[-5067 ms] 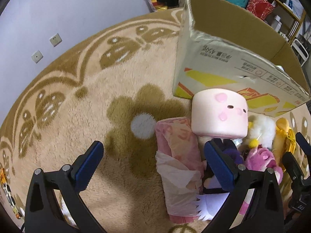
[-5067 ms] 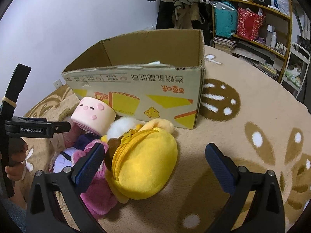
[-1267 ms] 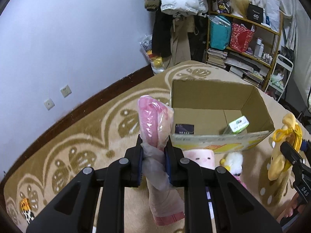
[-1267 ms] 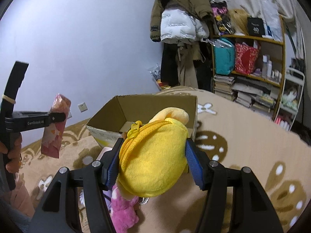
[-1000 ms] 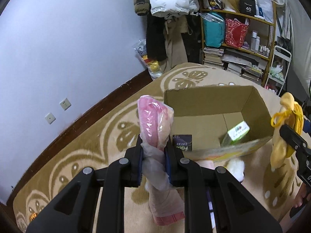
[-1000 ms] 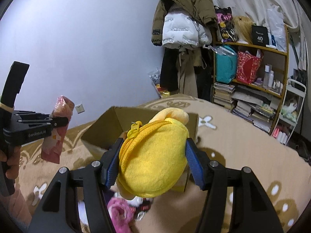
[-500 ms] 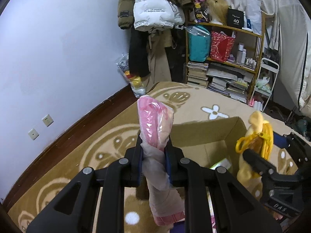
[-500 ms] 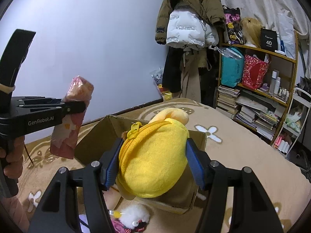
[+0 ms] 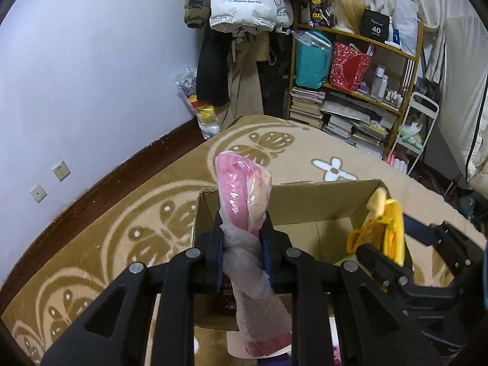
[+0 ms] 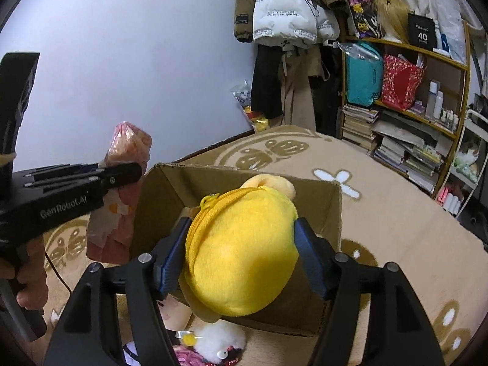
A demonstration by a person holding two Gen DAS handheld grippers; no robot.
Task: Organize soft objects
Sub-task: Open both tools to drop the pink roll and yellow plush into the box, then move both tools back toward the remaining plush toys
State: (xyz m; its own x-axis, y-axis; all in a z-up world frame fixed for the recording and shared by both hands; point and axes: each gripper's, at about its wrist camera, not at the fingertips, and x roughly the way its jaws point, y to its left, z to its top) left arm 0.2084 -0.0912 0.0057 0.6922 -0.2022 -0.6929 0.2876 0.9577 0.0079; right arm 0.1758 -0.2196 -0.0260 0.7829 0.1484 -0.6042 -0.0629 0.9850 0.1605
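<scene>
My left gripper [image 9: 242, 238] is shut on a pink soft roll in clear plastic wrap [image 9: 244, 195] and holds it upright above the near left corner of an open cardboard box [image 9: 320, 195]. My right gripper [image 10: 241, 241] is shut on a yellow plush pouch with a zipper [image 10: 241, 250], held over the open cardboard box [image 10: 332, 210]. The yellow pouch also shows at the right of the left wrist view [image 9: 387, 228]. The pink roll [image 10: 122, 189] and left gripper show at the left of the right wrist view.
Beside the box on the tan patterned rug [image 9: 128, 213] lie a white fluffy toy [image 10: 219, 343], a pink toy [image 10: 186, 358] and a pale pink plush [image 10: 175, 312]. A cluttered shelf [image 9: 360, 91] and hanging coats [image 9: 244, 6] stand behind.
Both grippers closed on their objects and lifted them from the rug. Over the last second they moved forward, and the yellow pouch is now above the box opening.
</scene>
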